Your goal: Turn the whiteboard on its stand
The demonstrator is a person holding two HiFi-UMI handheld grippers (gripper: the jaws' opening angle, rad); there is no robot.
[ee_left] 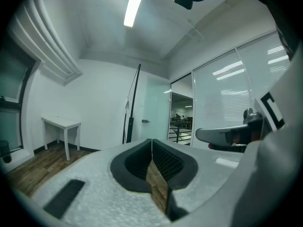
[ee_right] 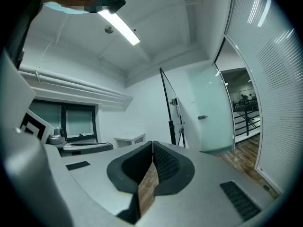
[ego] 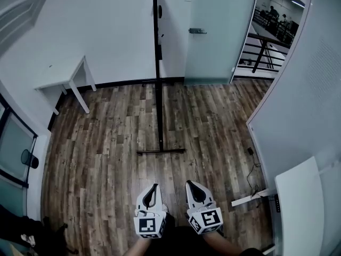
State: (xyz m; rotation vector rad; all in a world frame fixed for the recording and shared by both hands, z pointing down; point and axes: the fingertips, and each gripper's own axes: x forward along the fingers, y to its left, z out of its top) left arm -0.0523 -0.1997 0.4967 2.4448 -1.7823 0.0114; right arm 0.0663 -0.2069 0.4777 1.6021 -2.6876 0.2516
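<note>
The whiteboard (ego: 156,63) stands edge-on in the middle of the room, showing as a thin black upright line, and its black foot bar (ego: 160,151) lies on the wood floor. Both grippers are held low at the bottom of the head view, short of the foot bar and pointing toward the board. My left gripper (ego: 154,186) is shut with nothing between its jaws. My right gripper (ego: 190,184) is shut and empty too. The board's dark edge (ee_left: 132,103) rises ahead in the left gripper view above the left gripper (ee_left: 151,140). It also shows as a slanted edge (ee_right: 170,112) beyond the right gripper (ee_right: 153,142).
A small white table (ego: 69,81) stands against the left wall. A frosted glass door (ego: 218,36) and an open doorway with a black railing (ego: 264,41) lie beyond the board. A white desk (ego: 298,207) and a floor cable (ego: 253,167) are at the right.
</note>
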